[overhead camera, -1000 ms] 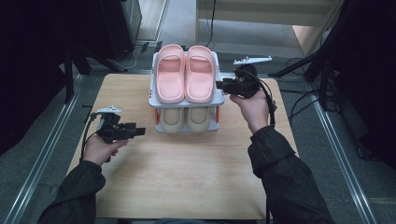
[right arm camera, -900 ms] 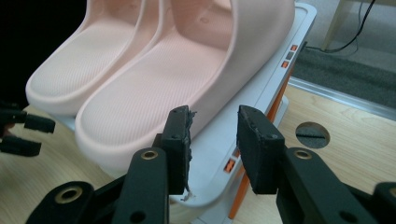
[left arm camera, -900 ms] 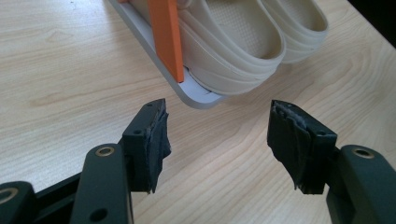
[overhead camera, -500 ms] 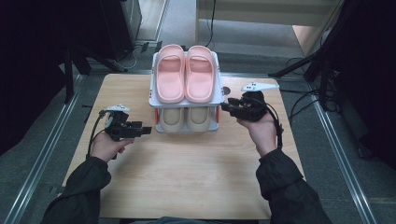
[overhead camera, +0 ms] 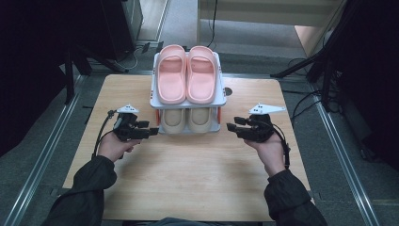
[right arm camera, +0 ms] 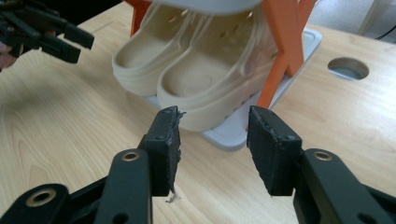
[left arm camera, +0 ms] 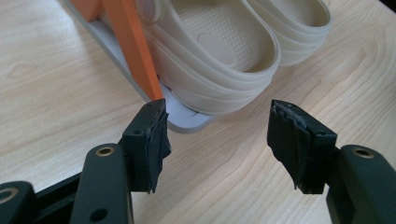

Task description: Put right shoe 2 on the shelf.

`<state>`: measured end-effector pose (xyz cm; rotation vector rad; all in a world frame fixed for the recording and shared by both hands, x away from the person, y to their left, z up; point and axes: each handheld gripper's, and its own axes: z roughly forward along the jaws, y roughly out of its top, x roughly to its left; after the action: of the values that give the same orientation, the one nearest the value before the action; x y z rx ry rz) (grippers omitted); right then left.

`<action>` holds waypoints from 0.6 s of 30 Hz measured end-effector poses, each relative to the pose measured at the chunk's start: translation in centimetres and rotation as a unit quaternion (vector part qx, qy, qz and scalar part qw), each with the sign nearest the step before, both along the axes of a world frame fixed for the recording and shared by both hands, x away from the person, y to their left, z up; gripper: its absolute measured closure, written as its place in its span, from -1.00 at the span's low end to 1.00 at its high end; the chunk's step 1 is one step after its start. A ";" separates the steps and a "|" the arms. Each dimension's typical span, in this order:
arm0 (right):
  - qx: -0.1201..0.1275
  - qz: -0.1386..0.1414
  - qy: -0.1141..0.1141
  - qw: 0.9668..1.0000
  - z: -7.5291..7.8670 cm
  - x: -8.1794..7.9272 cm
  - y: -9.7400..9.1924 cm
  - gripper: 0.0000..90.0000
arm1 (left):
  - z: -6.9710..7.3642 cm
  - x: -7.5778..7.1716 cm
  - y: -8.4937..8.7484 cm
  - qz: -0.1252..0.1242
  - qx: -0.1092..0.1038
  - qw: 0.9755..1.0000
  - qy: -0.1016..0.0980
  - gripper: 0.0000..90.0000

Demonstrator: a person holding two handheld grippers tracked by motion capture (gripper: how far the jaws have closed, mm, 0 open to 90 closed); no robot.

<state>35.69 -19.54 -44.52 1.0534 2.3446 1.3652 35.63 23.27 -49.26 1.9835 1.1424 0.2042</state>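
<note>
With both the left gripper [overhead camera: 149,131] and right gripper [overhead camera: 232,127] released and empty, the latter's jaws having just been opening, the beige slippers [overhead camera: 187,120] lie just ahead between them, where a clumsy pinch risks dragging the light rack [overhead camera: 221,98] across the worktop [overhead camera: 188,179]

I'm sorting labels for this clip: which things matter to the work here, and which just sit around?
In play:
- beige slippers on the lower shelf
- shoe rack
- left gripper, jaws open
- right gripper, jaws just opening, nothing between them

Just there:
- pink slippers on the top shelf
- table hole
</note>
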 end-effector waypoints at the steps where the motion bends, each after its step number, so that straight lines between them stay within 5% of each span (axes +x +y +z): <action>1: 0.000 0.001 0.001 1.000 -0.3 -0.1 0.0 0.19 | -0.1 0.0 -0.1 -0.002 0.003 1.000 0.003 -0.16; 14: -0.006 0.021 0.019 1.000 -4.1 -1.1 0.0 0.15 | -0.9 0.0 -1.2 -0.029 0.003 1.000 0.004 -0.21; 18: -0.028 0.036 0.032 0.998 -5.5 -1.1 0.7 0.11 | -1.2 0.0 -1.7 -0.041 0.007 0.999 0.002 -0.25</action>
<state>34.56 -18.84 -49.99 1.0207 2.4744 1.3006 35.62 21.57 -50.44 2.0404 1.0622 0.1665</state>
